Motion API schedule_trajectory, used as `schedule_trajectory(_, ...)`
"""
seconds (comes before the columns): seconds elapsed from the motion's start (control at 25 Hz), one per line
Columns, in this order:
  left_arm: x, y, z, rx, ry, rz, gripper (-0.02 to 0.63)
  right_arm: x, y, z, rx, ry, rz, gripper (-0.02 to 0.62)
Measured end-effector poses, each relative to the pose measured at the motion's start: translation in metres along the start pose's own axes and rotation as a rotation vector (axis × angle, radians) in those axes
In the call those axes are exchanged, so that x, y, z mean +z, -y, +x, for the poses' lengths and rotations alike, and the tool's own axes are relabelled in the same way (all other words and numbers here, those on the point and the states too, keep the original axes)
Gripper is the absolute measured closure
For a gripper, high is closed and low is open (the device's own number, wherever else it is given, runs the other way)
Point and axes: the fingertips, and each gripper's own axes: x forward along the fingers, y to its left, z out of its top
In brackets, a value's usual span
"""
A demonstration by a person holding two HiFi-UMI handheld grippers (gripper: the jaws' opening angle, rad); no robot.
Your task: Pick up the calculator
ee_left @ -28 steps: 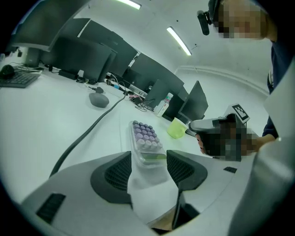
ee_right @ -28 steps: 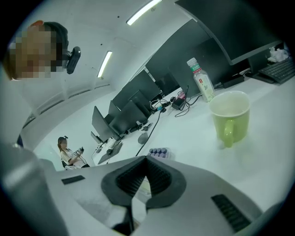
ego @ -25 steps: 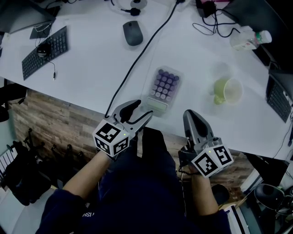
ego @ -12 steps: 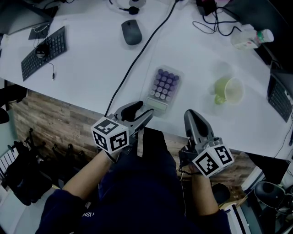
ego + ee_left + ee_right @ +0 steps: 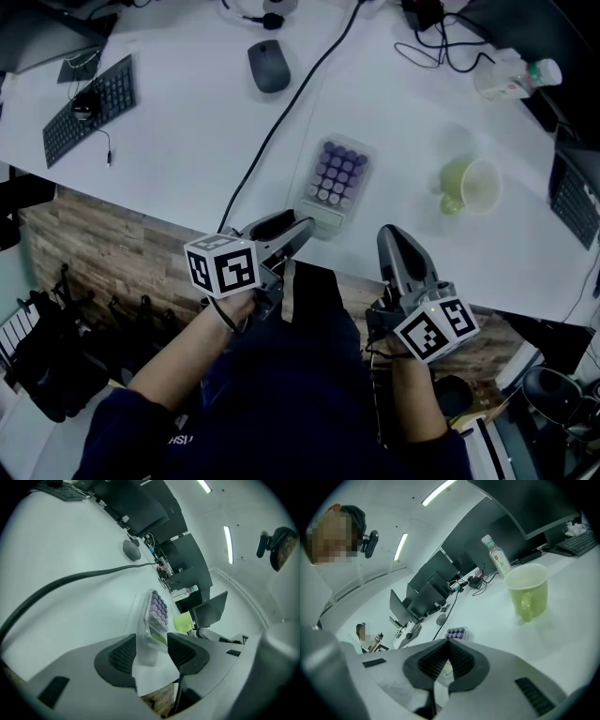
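The calculator [image 5: 336, 178], purple keys in a clear case, lies flat on the white table [image 5: 178, 159] close to its front edge. My left gripper [image 5: 294, 226] reaches over that edge, rolled onto its side. Its jaws have just been closing. In the left gripper view the calculator's [image 5: 157, 613] near end sits between the pads of the left gripper [image 5: 151, 648], and a small gap still shows beside it. To the right, my right gripper [image 5: 389, 236] rests at the table edge with nothing in it. The right gripper view shows the right gripper [image 5: 449, 644] shut, with the calculator [image 5: 455, 632] ahead of it.
A green mug [image 5: 469, 186] stands to the right of the calculator. A black cable [image 5: 281, 127] runs from the front edge toward the back. A grey mouse [image 5: 269, 67], a keyboard [image 5: 89, 108] and a plastic bottle [image 5: 511, 80] lie farther off.
The left gripper has rolled about its own axis, so its marker cube shows a different face, and its jaws stand a little narrower around the calculator's end. The right gripper has not moved.
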Motion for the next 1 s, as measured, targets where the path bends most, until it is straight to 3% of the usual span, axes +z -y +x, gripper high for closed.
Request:
schedule_trajectory(0.6,0.003,-0.006,0.008,0.008,-0.020,-0.234,0.426,0.002,0.006,0.000,-0.010,0.008,0.019,0.592)
schedule_trajectory(1.0,0.003,-0.007,0.012,0.006,-0.027,-0.337,0.473,0.003,0.006,0.002,-0.012,0.008,0.018,0.592)
